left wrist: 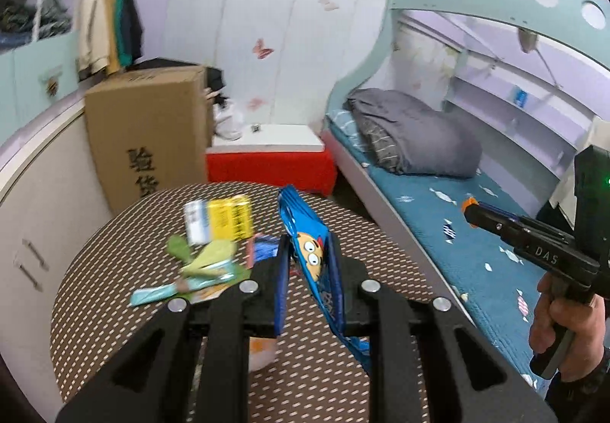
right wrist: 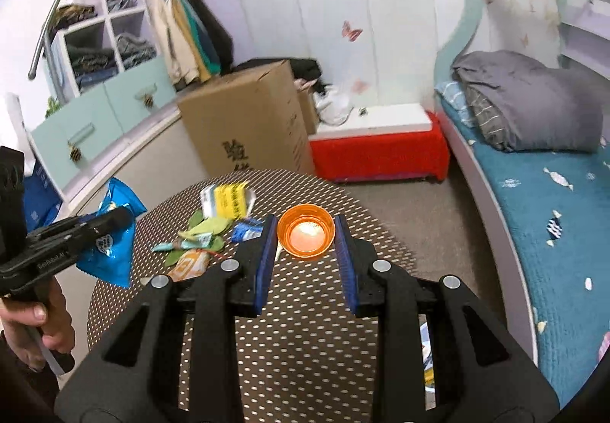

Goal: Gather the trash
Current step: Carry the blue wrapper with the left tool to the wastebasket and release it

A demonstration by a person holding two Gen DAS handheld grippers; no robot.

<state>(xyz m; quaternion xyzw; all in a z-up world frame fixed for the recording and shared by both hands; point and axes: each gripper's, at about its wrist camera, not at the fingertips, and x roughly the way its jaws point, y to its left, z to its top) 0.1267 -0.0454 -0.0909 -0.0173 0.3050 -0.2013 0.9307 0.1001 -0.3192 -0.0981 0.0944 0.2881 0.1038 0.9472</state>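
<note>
My left gripper [left wrist: 309, 251] is shut on a blue snack bag [left wrist: 310, 251] with a cartoon face and holds it above the round table [left wrist: 343, 385]. The bag also shows in the right wrist view [right wrist: 114, 232], held by the left gripper [right wrist: 114, 219]. My right gripper [right wrist: 305, 232] is open around an orange cup [right wrist: 306, 232] that stands on the table [right wrist: 305, 346]; the pads do not touch it. In the left wrist view the right gripper [left wrist: 471, 213] hangs over the bed. A yellow packet [right wrist: 228, 200], green wrappers [right wrist: 207, 228] and a small blue wrapper [right wrist: 246, 230] lie on the table.
A cardboard box [right wrist: 248, 122] stands behind the table beside a red bench [right wrist: 377, 152]. A bed with a blue sheet [right wrist: 553, 217] and grey quilt [right wrist: 526, 99] runs along the right. Shelves and drawers [right wrist: 99, 99] line the left wall.
</note>
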